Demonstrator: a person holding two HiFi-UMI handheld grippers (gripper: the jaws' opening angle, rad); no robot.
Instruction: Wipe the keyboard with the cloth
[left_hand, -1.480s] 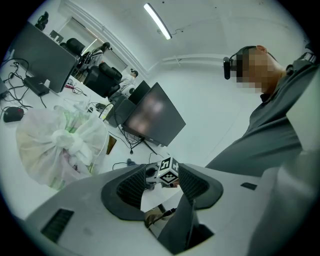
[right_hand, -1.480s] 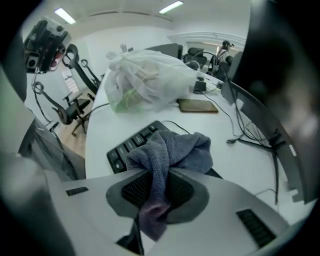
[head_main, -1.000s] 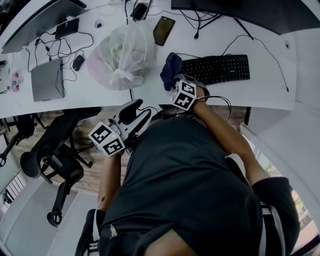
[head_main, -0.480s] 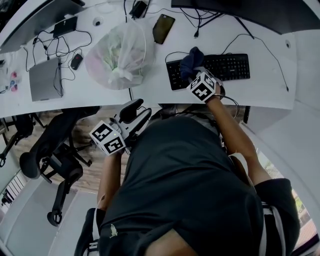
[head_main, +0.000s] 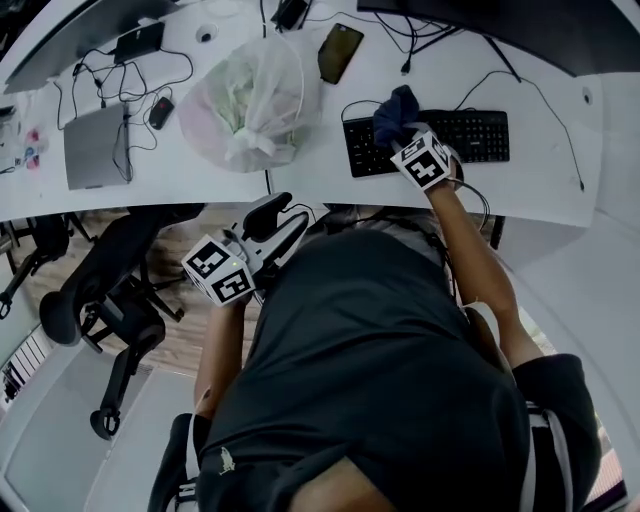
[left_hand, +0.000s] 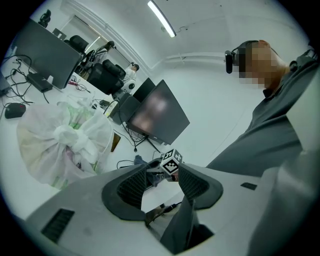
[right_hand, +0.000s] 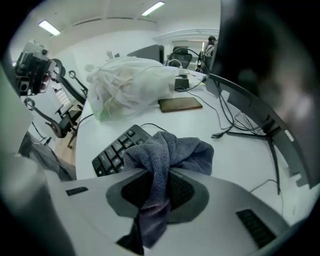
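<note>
White desk (head_main: 310, 150) — right gripper (right_hand: 162, 174) clenching cloth (right_hand: 172, 150) over keyboard (head_main: 470, 135); left gripper (left_hand: 162, 169) released, empty.

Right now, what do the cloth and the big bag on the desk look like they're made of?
Cloth: looks like soft microfibre or terry, blue-grey, matte; fine looped nap, limp folds.
Bag: seems thin plastic film, whitish, translucent, slightly glossy; it crinkles, is knotted, and greenish contents show through.
</note>
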